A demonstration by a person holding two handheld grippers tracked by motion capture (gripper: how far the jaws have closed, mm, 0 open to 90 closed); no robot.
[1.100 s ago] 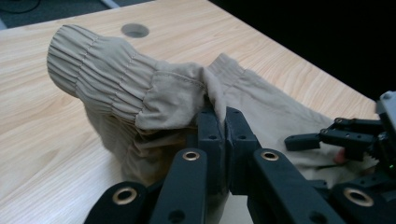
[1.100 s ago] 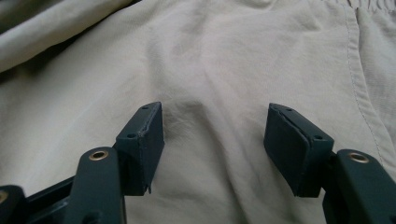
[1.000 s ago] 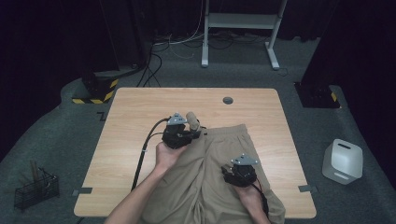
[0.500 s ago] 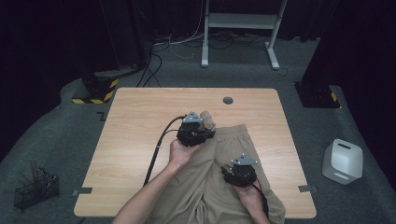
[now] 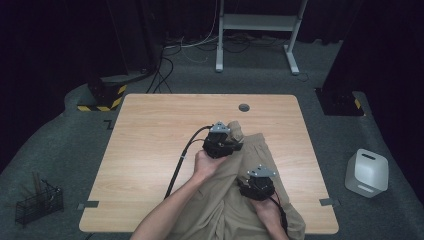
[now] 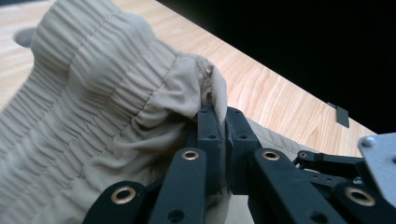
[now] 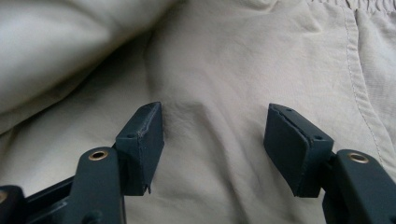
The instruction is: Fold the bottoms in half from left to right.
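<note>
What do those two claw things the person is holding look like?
Both are black. The left gripper and right gripper each carry a grey three-cornered plate on top and trail a black cable. Their jaws are flat black blocks on arms with brass-ringed holes. The forearms are bare, no sleeves.

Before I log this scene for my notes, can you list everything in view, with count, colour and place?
table: 1, light wood, centre of the high view
cable hole: 1, grey, near the table's far edge
garment: 1, beige, near right part of the table, elastic waistband bunched up
wire basket: 1, black, floor at near left
container: 1, white, floor at right
metal frame: 1, white, floor beyond the table
striped block: 1, black and yellow, floor at far left
left gripper: 1, black, shut on the waistband's edge
right gripper: 1, black, open, over the flat cloth
forearms: 2, from the bottom edge
</note>
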